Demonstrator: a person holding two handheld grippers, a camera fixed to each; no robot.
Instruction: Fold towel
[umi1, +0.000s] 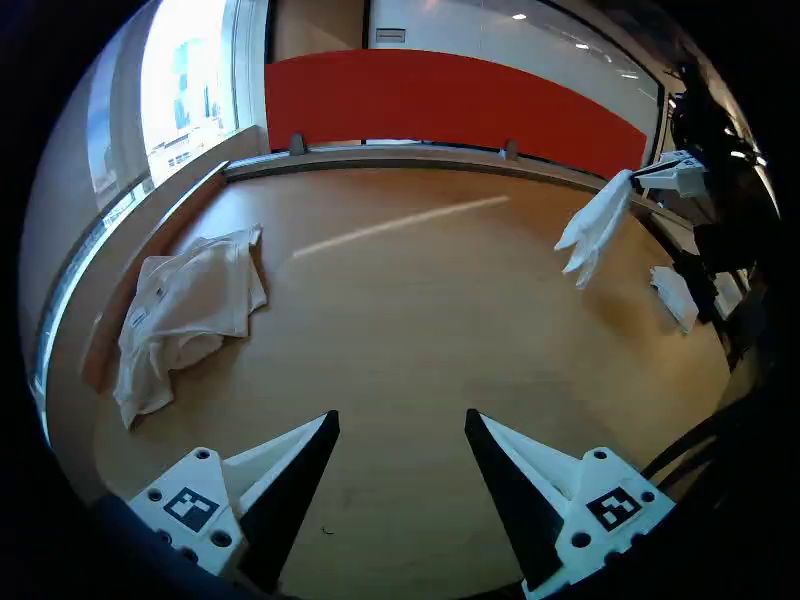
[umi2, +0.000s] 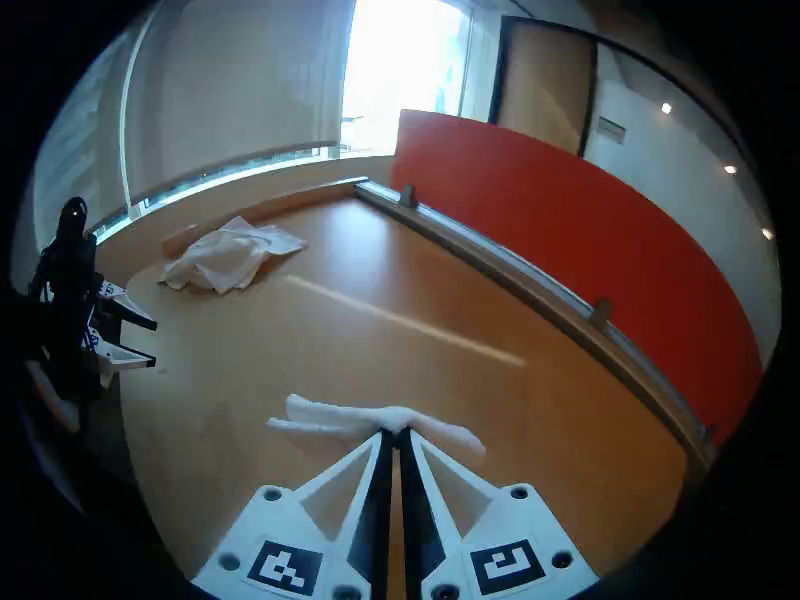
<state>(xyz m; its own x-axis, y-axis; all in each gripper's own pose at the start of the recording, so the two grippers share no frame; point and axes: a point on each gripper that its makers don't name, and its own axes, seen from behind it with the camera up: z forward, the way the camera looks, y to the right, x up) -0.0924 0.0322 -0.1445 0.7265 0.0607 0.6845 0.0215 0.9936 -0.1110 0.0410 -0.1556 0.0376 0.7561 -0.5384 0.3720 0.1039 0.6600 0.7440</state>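
A small white towel (umi2: 372, 418) hangs pinched at its upper edge between the fingers of my right gripper (umi2: 396, 437), which is shut on it. In the left gripper view the same towel (umi1: 597, 225) dangles above the wooden table from the right gripper (umi1: 640, 178) at the far right. My left gripper (umi1: 400, 420) is open over bare tabletop near the front, with nothing between its fingers. From the right gripper view it appears at the far left edge (umi2: 148, 341), held by a dark-gloved hand.
A crumpled heap of white towels (umi1: 190, 300) (umi2: 230, 255) lies by the table's window-side edge. Another white cloth (umi1: 675, 295) lies at the right edge. A red partition (umi1: 450, 100) on a metal rail bounds the back of the wooden table (umi1: 420, 300).
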